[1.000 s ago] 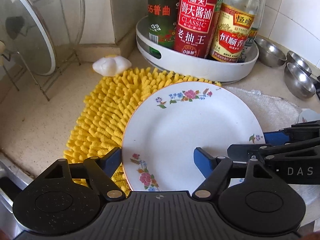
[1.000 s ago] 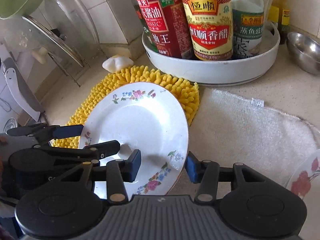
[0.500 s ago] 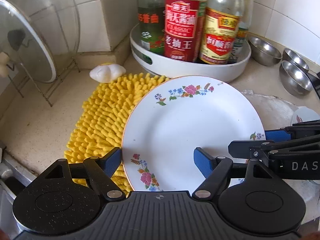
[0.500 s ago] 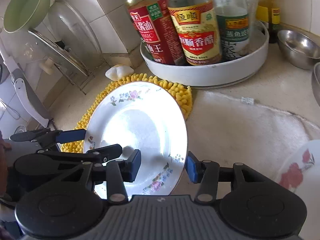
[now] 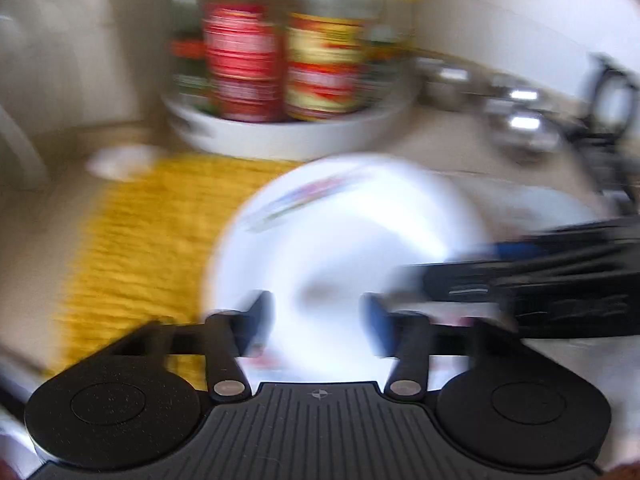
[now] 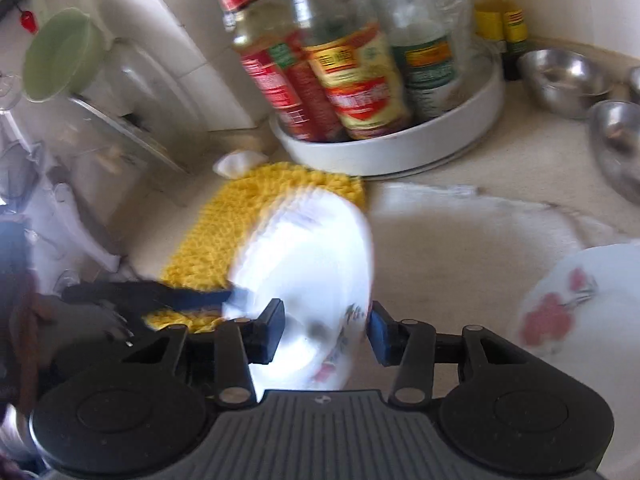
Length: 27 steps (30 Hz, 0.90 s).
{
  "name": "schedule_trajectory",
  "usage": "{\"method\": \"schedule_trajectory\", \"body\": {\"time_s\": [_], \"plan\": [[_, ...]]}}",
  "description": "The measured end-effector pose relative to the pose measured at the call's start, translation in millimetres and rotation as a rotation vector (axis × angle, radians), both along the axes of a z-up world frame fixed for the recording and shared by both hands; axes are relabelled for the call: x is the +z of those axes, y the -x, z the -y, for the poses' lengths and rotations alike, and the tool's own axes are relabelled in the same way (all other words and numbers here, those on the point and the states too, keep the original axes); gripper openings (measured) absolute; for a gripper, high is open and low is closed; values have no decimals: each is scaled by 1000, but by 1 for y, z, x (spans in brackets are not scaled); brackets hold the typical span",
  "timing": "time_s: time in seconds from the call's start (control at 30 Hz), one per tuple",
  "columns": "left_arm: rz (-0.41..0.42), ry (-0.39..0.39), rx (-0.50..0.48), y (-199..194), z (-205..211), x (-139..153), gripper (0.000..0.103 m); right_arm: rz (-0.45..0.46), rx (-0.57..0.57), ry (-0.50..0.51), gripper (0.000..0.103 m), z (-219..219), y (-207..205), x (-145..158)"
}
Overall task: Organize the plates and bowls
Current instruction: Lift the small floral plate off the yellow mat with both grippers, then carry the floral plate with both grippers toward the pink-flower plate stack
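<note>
A white plate with a flower rim (image 6: 316,280) is held tilted above the counter; it also shows, blurred, in the left wrist view (image 5: 344,248). My right gripper (image 6: 326,330) is shut on its near rim. My left gripper (image 5: 318,320) also closes over the plate's near edge; it shows from the side in the right wrist view (image 6: 224,298). The right gripper's fingers (image 5: 500,256) reach in from the right. A second plate with red flowers (image 6: 580,320) lies at the right on the counter.
A yellow chenille mat (image 6: 248,224) and a white cloth (image 6: 460,232) lie under the plate. A white tray of sauce bottles (image 6: 392,148) stands behind. Steel bowls (image 6: 568,80) sit at the back right. A rack with glass lids and a green bowl (image 6: 60,56) stands left.
Both grippers have lifted the plate and tipped it more on edge. The views have pulled back and up, and both are motion-blurred.
</note>
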<state>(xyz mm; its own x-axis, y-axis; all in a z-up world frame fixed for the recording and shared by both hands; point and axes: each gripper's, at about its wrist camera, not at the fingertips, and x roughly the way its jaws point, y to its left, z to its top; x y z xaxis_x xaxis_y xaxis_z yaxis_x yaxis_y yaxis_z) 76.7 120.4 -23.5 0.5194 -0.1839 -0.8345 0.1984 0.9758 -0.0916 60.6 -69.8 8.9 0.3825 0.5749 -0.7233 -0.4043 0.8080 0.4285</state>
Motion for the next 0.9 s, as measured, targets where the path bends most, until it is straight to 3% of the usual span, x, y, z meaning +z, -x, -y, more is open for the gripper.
{"method": "schedule_trajectory", "body": {"time_s": [0.07, 0.1, 0.2, 0.3, 0.47, 0.53, 0.6, 0.67, 0.73, 0.83, 0.9], "plan": [[46, -119, -20, 4, 18, 2, 65, 24, -19, 40, 62, -3, -6, -6], [57, -148, -9, 4, 18, 0, 76, -4, -43, 61, 62, -2, -12, -14], [20, -46, 43, 7, -10, 1, 73, -61, -73, 79, 62, 6, -18, -36], [31, -48, 137, 14, -40, 7, 77, -75, -90, 44, 62, 14, -12, -41], [-41, 11, 196, 9, -63, -6, 77, -32, -79, 78, 64, 7, -5, -31], [-57, 41, 177, 2, -58, -12, 75, -4, -70, 94, 64, 0, -5, -29], [-64, 20, 122, -5, -43, -20, 75, -33, -35, 65, 63, -6, -6, -31], [-66, -12, 83, -8, -29, -29, 83, -37, -20, 61, 61, -11, -4, -34], [-50, -32, 68, -6, -24, -28, 82, -38, -62, 68, 62, -4, 0, -30], [-59, 19, 97, -5, -38, -30, 77, -35, -120, 40, 62, 16, 4, -23], [-59, 29, 105, -4, -44, -28, 75, 11, -140, 76, 62, 22, 7, -19]]}}
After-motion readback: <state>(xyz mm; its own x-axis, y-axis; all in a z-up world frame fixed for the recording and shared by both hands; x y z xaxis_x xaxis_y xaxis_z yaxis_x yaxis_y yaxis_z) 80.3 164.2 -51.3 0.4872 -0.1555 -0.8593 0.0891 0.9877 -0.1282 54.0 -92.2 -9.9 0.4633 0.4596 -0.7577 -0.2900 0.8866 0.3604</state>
